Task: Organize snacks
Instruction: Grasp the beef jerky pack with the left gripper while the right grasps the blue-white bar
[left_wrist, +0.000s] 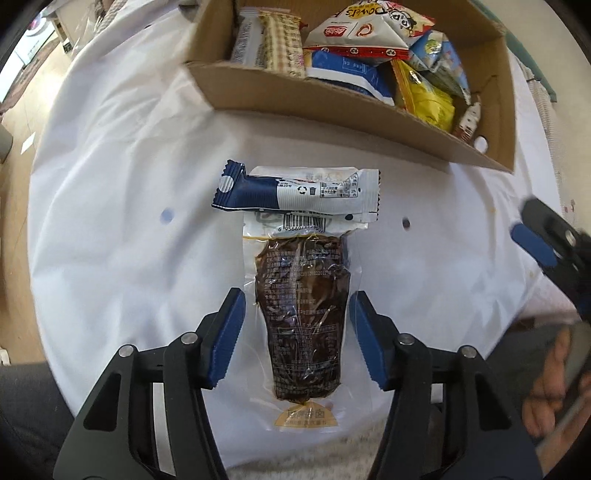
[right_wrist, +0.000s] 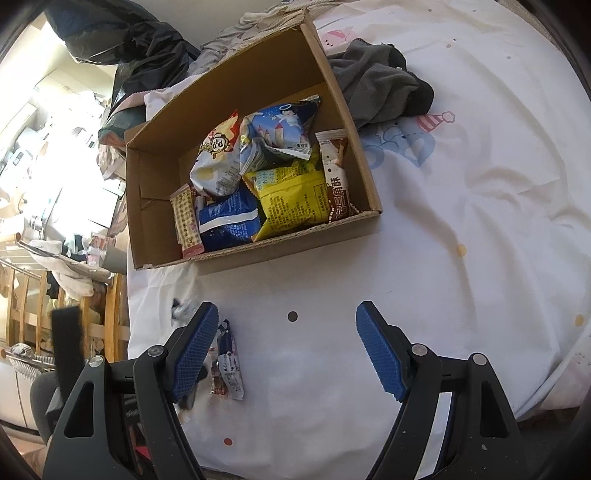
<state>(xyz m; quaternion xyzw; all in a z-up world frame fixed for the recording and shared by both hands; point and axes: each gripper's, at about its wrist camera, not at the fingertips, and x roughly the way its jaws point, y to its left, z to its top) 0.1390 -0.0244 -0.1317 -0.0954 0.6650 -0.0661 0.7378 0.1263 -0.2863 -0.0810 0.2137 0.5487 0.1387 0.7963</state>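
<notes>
A clear vacuum pack of dark brown meat (left_wrist: 303, 306) lies on the white sheet. A blue and white snack bar (left_wrist: 295, 194) lies across its far end. My left gripper (left_wrist: 297, 314) is open, its blue fingers either side of the meat pack, not closed on it. A cardboard box (left_wrist: 332, 107) holding several snack bags stands just beyond. In the right wrist view the box (right_wrist: 369, 177) stands ahead. My right gripper (right_wrist: 286, 332) is open and empty above the bare sheet. The two snacks (right_wrist: 229, 365) show small beside its left finger.
A grey cloth (right_wrist: 384, 85) lies behind the box on the right. Black bags (right_wrist: 147, 55) and clutter stand behind the box on the left. The bed edge and wooden rails (right_wrist: 107, 325) drop off on the left. The right gripper shows in the left wrist view (left_wrist: 546, 236).
</notes>
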